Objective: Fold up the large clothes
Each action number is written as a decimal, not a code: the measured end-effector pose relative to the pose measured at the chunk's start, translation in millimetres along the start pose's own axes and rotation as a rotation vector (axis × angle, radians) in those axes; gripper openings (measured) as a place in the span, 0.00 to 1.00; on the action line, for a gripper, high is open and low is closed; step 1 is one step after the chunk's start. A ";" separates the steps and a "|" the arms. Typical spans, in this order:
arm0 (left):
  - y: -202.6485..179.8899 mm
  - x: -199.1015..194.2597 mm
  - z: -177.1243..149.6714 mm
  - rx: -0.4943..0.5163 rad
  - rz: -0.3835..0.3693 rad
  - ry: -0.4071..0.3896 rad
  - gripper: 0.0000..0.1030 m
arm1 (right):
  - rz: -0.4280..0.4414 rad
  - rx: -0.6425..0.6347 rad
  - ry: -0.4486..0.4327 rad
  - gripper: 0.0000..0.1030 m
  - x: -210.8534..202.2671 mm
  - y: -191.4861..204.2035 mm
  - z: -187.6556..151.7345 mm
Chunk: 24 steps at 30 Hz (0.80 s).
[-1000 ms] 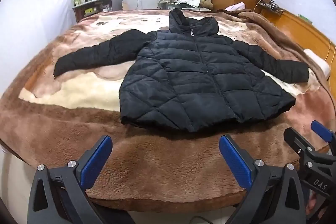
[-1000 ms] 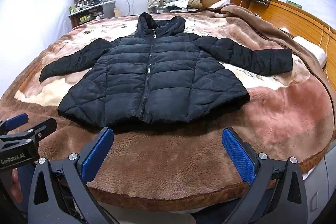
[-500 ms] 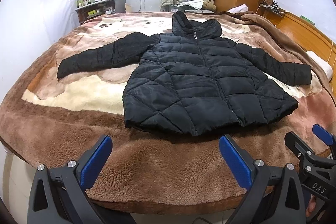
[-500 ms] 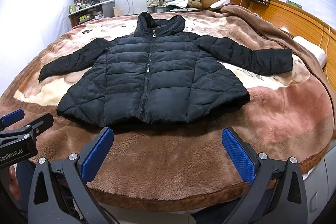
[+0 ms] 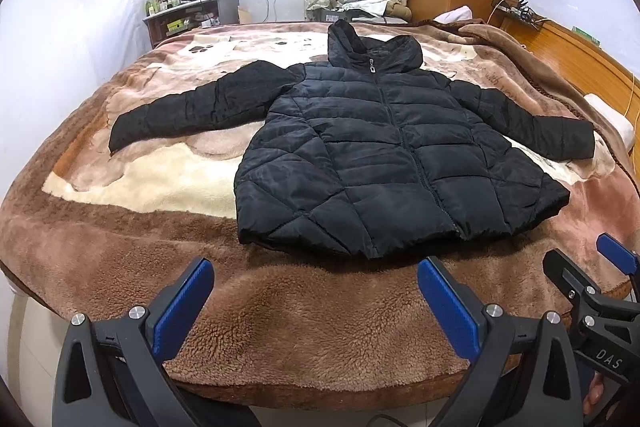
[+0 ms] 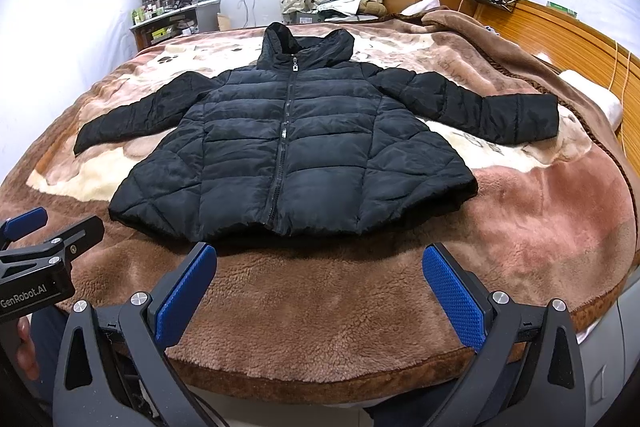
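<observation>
Here, a black puffer jacket (image 5: 384, 155) lies flat, zipped, sleeves spread on the brown blanket (image 5: 300, 327); left gripper (image 5: 314, 301) and right gripper (image 6: 320, 287) hover near its hem, fingers spread, empty.

Left gripper (image 5: 316, 303): jaws spread wide, empty, level. Right gripper (image 6: 320, 291): likewise wide apart, empty. Fingertips (image 6: 24, 343), apparently gripping the left handle, barely visible.
</observation>
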<state>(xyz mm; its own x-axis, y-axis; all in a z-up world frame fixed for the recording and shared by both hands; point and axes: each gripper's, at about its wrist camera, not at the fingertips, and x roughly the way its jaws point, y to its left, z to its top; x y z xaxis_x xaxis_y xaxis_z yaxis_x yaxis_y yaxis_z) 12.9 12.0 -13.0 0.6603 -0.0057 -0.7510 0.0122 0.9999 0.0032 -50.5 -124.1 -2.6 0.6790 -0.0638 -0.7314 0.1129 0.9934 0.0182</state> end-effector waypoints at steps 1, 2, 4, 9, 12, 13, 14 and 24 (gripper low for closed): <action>0.0 0.2 0.1 0.001 0.000 0.001 1.00 | 0.000 0.000 0.000 0.99 0.0 0.0 0.0; 0.5 0.7 0.2 0.001 -0.002 0.003 1.00 | 0.000 0.000 0.000 0.99 0.1 0.3 0.1; 0.0 0.3 -0.1 0.003 -0.004 0.003 1.00 | -0.001 0.000 -0.002 0.99 -0.3 0.1 -0.1; -2.0 -0.2 -0.1 0.005 -0.004 -0.002 1.00 | -0.006 0.004 -0.006 0.99 0.6 -0.9 1.2; -2.1 -0.5 -0.1 0.004 -0.003 -0.003 1.00 | -0.006 0.005 -0.006 0.99 0.5 -1.5 1.7; -2.3 -0.4 0.0 0.004 -0.003 -0.002 1.00 | -0.005 0.005 -0.007 0.99 0.6 -1.8 1.7; -2.1 -0.7 -0.2 0.002 -0.003 -0.003 1.00 | -0.005 0.006 -0.006 0.99 0.9 -2.0 1.9; -2.0 -2.4 0.9 0.003 0.000 -0.008 1.00 | -0.005 0.006 -0.008 0.99 -0.2 -2.9 2.5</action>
<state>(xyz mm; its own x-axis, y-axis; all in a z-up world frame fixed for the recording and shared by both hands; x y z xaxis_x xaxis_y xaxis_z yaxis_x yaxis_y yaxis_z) 12.0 10.0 -10.7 0.6661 -0.0056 -0.7458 0.0141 0.9999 0.0050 -49.2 -127.2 -0.8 0.6841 -0.0698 -0.7261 0.1209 0.9925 0.0186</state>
